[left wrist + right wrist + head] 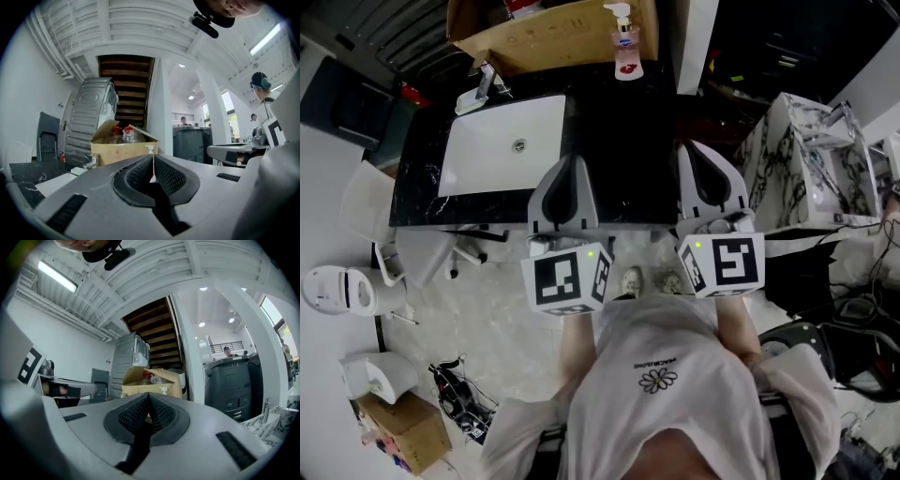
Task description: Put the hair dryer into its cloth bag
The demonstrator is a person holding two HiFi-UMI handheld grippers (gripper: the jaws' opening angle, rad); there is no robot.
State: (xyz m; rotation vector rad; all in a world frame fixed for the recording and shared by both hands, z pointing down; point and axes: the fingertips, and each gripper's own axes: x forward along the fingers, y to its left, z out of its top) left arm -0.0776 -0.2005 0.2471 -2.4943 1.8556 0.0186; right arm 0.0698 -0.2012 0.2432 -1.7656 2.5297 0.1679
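No hair dryer and no cloth bag shows in any view. In the head view my left gripper and right gripper are held side by side, level, over the front edge of a black marble counter. Both have their jaws pressed together with nothing between them. The left gripper view shows its dark ribbed pads meeting at the left gripper. In the right gripper view the right gripper is closed the same way. Both point toward a cardboard box at the back of the counter.
A white sink with a faucet is set in the counter's left half. A pink pump bottle stands in front of the cardboard box. A marble-patterned unit stands to the right, a toilet on the floor to the left.
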